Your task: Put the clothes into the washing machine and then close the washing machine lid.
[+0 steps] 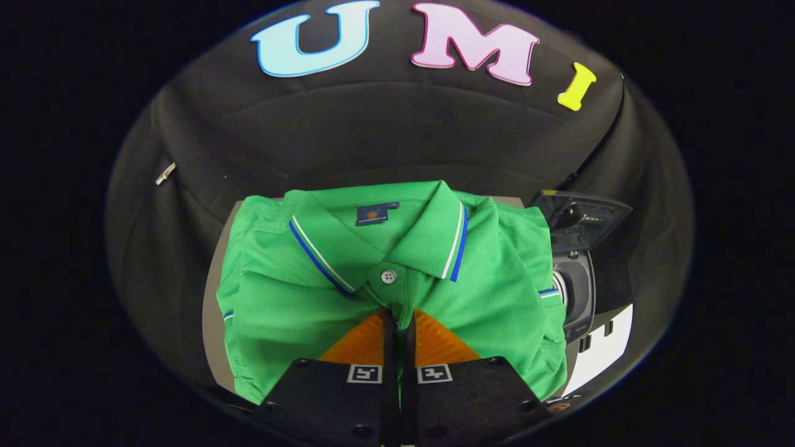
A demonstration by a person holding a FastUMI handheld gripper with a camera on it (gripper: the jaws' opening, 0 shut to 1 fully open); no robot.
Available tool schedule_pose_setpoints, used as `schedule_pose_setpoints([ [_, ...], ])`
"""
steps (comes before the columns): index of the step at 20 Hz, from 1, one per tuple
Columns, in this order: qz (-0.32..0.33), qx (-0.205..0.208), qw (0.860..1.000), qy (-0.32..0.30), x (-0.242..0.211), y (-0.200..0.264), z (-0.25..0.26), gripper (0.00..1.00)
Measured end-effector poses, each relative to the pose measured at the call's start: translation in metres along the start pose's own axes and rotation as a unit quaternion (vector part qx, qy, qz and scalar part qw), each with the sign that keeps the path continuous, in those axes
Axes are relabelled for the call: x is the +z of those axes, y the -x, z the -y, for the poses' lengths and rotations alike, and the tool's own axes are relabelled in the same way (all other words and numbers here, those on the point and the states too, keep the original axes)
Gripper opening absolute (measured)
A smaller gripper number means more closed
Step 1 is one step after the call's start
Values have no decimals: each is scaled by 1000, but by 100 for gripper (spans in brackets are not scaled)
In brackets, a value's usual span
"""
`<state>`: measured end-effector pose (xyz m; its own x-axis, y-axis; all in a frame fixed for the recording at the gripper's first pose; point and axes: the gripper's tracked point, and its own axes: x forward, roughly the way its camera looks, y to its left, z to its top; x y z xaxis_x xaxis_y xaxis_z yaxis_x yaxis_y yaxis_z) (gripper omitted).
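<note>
Now tongs (pixel 399 326) are pinched nearly shut on green shirt (pixel 397 285), w/ washer (pixel 574 273) lid up by desk's (pixel 214 298) right edge.

The folded polo shirt (pixel 348 292) lies on the table (pixel 212 310), collar on the far side; the gripper (pixel 399 320) rests on its near placket, fingers nearly together; the washing machine (pixel 574 273) stands just right, lid (pixel 581 214) raised.

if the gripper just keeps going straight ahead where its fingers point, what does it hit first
The green polo shirt. The gripper has its fingers nearly closed, with the tips at the shirt's placket just below the collar button; whether they already pinch fabric is unclear. The washing machine sits off to the side.
</note>
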<state>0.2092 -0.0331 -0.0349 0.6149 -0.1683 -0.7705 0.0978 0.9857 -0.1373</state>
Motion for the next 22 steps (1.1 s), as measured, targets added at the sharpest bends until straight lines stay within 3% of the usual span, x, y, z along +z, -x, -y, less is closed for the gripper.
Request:
schedule_pose_setpoints([
  [5, 107, 28, 994, -20, 8, 21, -5, 6],
  [14, 219, 4, 975, 43, 23, 86, 19, 6],
  [22, 282, 11, 959, 34, 57, 134, 90, 6],
])
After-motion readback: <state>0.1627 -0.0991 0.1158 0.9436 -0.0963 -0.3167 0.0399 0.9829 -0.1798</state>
